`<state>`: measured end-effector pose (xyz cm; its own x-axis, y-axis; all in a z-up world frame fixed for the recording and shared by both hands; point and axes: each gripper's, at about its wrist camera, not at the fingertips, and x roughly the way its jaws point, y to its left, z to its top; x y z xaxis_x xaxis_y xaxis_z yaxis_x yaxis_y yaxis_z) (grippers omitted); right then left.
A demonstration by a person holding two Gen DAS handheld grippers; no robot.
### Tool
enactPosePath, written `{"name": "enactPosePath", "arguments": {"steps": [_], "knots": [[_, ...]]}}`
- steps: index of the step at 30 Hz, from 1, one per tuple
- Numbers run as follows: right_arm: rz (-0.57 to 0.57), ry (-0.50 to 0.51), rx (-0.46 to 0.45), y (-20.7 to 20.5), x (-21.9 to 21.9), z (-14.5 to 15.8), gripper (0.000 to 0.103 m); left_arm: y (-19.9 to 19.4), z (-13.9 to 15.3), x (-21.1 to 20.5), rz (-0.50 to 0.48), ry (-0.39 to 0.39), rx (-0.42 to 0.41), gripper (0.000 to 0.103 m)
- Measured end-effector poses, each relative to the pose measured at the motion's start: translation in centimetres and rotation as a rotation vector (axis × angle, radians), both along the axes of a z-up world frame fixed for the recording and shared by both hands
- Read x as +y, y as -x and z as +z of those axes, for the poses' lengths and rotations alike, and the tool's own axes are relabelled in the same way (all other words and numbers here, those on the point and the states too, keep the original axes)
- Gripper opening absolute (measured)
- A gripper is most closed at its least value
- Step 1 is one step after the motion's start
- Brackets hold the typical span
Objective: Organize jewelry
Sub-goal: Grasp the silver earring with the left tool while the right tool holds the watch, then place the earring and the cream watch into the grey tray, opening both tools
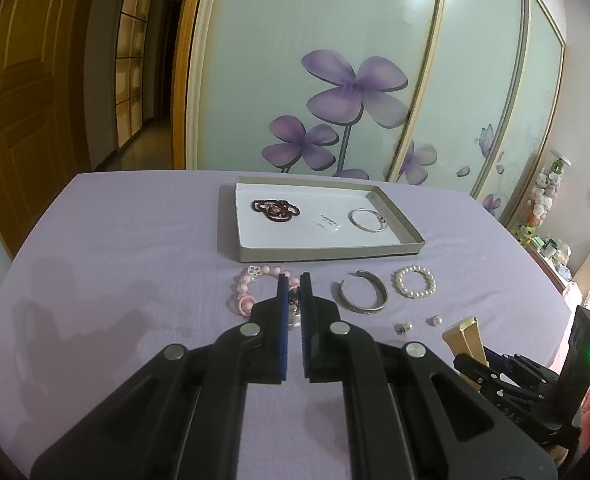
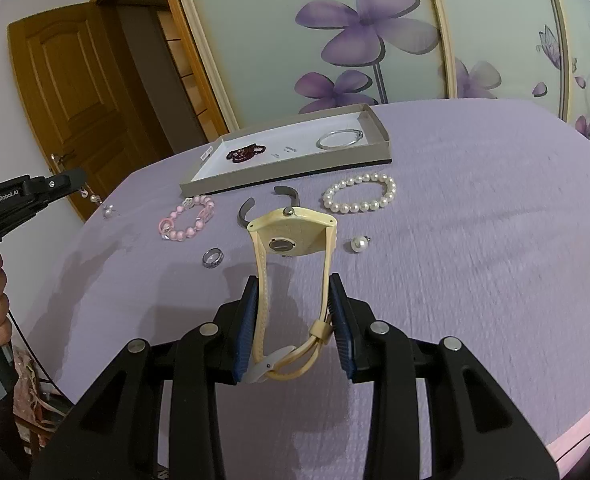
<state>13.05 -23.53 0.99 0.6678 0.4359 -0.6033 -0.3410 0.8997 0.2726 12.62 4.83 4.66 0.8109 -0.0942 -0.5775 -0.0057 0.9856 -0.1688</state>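
1. While my right gripper [image 2: 295,320] holds the cream watch [image 2: 293,236] by its strap, the watch is lifted above the purple tabletop [image 2: 475,240], over its near middle part.
2. My right fingers [image 2: 251,320] are clamped on the two sides of the strap loop, near the buckle, and the case stands out in front of them.
3. The long axis of the watch runs forward along my fingers, toward the far edge. The case back faces my camera, so the dial looks away, toward the grey tray [image 2: 295,176].
4. I judge that the watch is light and its strap is soft and bends easily. The case may swing, so the better hold is on the strap close to the case, and the move should be slow.
5. My left gripper [image 1: 294,280] is nearly closed, with only a thin gap between the fingers. Whether it holds something, I cannot tell. It is over the pink bead bracelet [image 1: 251,292], which lies near the tray's front wall.
6. The tray already has a dark bead bracelet [image 1: 275,210] and a silver bangle [image 1: 369,220].
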Motion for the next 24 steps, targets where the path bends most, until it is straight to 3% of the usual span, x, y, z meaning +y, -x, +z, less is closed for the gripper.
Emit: {"name": "enactPosePath", "arguments": {"steps": [12, 24], "knots": [[-0.019, 0.029, -0.099, -2.4, -0.8, 3.2, 0.036, -2.8, 1.7, -0.4, -0.015, 0.007, -0.007, 0.006], [-0.036, 0.067, -0.189, -9.8, -0.3, 6.9, 0.036, -11.7, 3.5, -1.0, -0.007, -0.011, -0.020, 0.006]]}}
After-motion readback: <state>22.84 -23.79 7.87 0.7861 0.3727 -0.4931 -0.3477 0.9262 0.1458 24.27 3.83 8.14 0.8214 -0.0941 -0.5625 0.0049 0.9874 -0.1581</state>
